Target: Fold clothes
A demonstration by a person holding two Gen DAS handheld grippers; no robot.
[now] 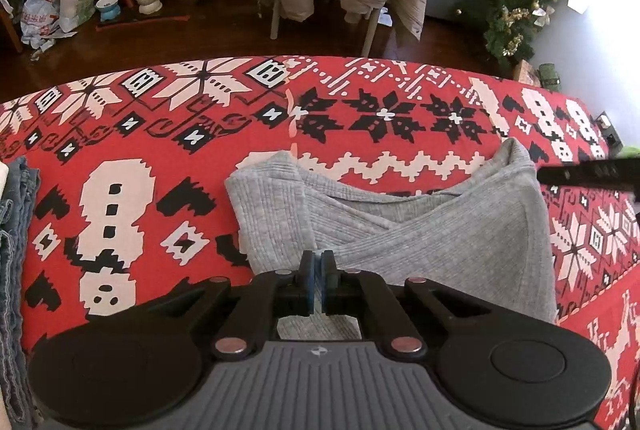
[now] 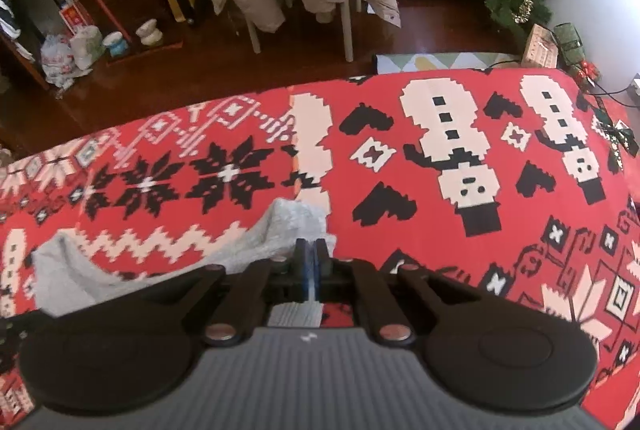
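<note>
Left wrist view: the left gripper point(image 1: 318, 262) has its jaws pinched together on the near edge of the gray ribbed garment point(image 1: 420, 230), which lies partly folded on the red patterned blanket point(image 1: 160, 134). The right gripper point(image 2: 310, 250) is likewise clamped on the garment's far corner. Folded denim point(image 1: 12, 230) lies at the blanket's left edge.

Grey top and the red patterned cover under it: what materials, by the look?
Grey ribbed top: looks like a soft, matte rib-knit, probably cotton or a blend; fine parallel ribs show and it drapes in limp folds. Red, white and black patterned cover: seems a printed woven or fleece fabric, matte; the blocky snowflake pattern mimics knitwear, but the surface lies smooth with no visible stitches. Fibre cannot be told.
</note>
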